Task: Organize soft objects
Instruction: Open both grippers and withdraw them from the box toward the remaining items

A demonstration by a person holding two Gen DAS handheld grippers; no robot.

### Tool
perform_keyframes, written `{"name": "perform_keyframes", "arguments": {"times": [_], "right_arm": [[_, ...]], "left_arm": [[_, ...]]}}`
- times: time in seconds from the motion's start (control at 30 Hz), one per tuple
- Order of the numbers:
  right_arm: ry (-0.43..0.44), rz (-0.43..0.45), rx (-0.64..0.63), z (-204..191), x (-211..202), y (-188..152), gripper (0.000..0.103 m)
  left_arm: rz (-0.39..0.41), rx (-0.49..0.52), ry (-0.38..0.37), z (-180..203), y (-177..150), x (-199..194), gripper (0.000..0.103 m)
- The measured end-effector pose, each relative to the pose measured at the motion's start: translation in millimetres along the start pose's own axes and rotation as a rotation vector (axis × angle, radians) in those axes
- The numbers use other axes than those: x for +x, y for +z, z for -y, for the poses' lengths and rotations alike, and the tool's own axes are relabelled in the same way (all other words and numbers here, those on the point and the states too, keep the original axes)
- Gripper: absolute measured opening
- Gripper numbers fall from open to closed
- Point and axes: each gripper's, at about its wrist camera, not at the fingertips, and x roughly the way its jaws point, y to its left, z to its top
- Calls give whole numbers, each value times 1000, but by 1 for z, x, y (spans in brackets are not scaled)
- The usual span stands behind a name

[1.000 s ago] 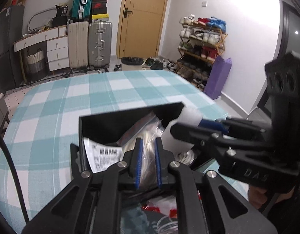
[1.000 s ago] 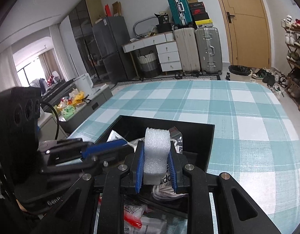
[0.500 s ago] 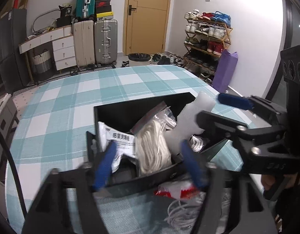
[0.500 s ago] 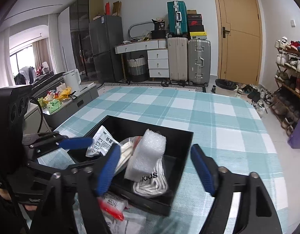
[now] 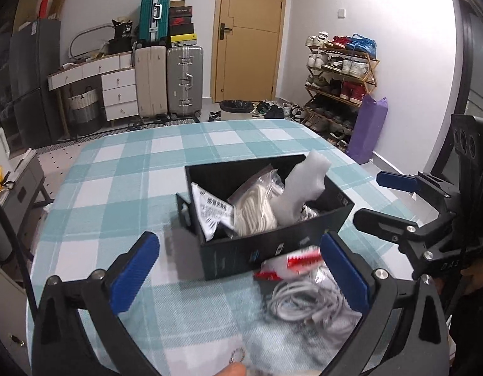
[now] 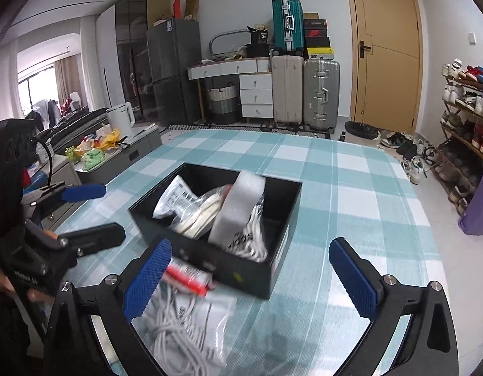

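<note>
White foam block [image 5: 304, 188] leans, seemingly crumpled, in box [image 5: 272, 244]; both claws opening, empty.

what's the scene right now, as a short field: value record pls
surface: table with teal checked cloth
container: black box, open top
in box: white foam block leaning upright, bagged white cord, printed packet
outside box: bagged white cables with red label, on the cloth by the near wall
left gripper: jaws opening, nothing between them
right gripper: jaws opening, nothing held
</note>
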Motion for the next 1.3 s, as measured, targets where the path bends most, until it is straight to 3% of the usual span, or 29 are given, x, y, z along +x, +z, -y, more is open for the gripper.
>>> {"name": "perform_keyframes", "arguments": {"times": [0.27, 0.53, 0.87, 1.3], "right_arm": [[29, -19, -12, -11, -13, -20, 102], [66, -53, -43, -24, -16, -39, 102], [97, -99, -84, -34, -7, -47, 102], [136, -148, -140, -47, 6, -59, 102]], "left_arm": [[-22, -10, 22, 1, -27, -18, 103], [-70, 42, 36, 16, -55, -24, 103], [-127, 23, -14, 18, -79, -29, 103], [-197, 90, -83, 32, -93, -24, 103]]}}
